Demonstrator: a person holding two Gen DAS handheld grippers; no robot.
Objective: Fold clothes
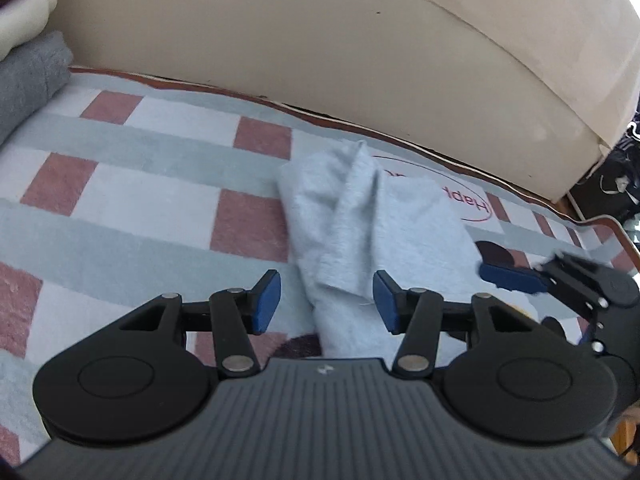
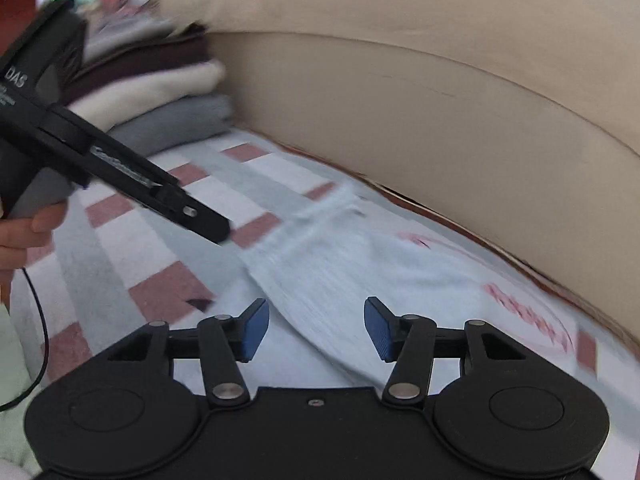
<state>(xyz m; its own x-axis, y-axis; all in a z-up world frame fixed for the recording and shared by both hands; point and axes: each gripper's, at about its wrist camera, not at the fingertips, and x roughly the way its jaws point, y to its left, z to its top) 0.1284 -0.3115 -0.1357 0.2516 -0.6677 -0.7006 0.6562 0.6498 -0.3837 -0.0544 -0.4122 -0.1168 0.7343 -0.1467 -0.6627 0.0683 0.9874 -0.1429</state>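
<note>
You can read very little here. On the checked blanket of pale grey, white and dusty-pink squares [image 1: 160,200] there is a red oval emblem [image 1: 460,196] with red lettering inside it; in the left wrist view it shows upside down, partly covered by the light-blue folded cloth [image 1: 360,232], and only something like "Happ" can be made out. In the right wrist view the same emblem [image 2: 532,320] is too blurred to read. On the black body of the left tongs [image 2: 24,72], held by your hand [image 2: 24,232], white letters read "DAS", with a smaller line beneath that is illegible.
</note>
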